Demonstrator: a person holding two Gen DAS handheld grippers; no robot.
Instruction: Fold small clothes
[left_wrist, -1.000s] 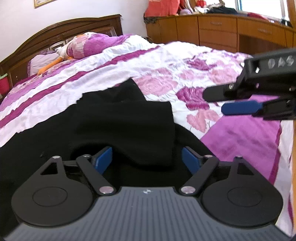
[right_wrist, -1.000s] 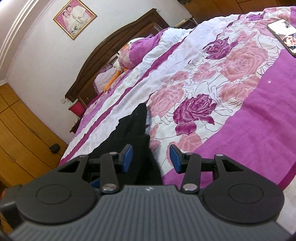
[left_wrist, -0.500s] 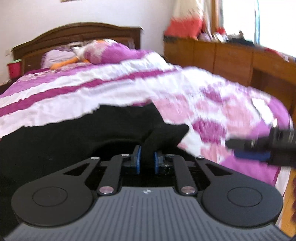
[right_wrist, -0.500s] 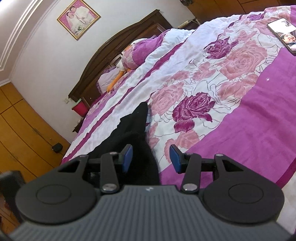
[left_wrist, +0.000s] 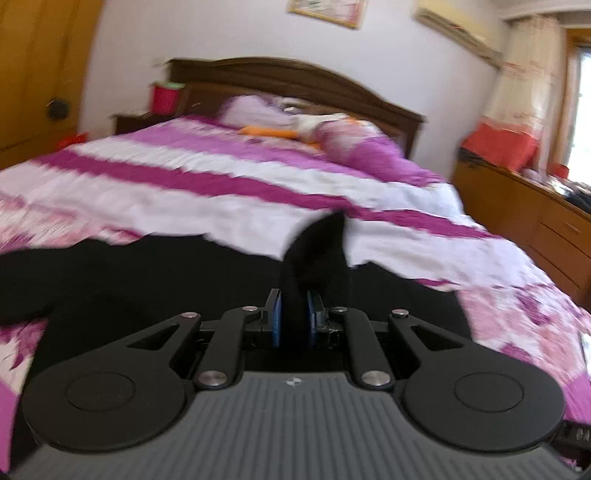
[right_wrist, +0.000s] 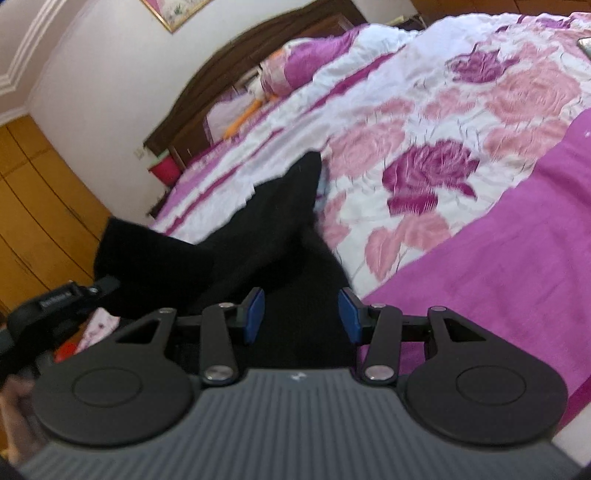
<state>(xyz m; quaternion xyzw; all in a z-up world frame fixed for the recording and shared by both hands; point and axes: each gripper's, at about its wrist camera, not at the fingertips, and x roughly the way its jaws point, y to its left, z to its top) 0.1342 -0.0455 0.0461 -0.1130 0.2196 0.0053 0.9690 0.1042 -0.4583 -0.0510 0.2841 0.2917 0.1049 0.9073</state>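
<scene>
You are pinching a raised flap of the black garment (left_wrist: 317, 254) in your left claw (left_wrist: 294, 314), its blue pads pressed in on the cloth with no gap to spare, and the flap is standing up between them. Your right claw (right_wrist: 301, 314) is hovering wide open over the near part of the same garment (right_wrist: 280, 229), gripping nothing. The cloth is lying on the bed (right_wrist: 517, 258), spread across the floral quilt close to you. In the right wrist view its long axis is running away from you, up toward the headboard (left_wrist: 295, 77), and it is narrowing to a pointed tip at the far end. You are, by my reading, partway through a fold: one edge lifted, not yet laid down. The next move is probably calling for you to carry that flap across the body and steady the rest with the free claw. Motion blur is hiding the finer creases.
</scene>
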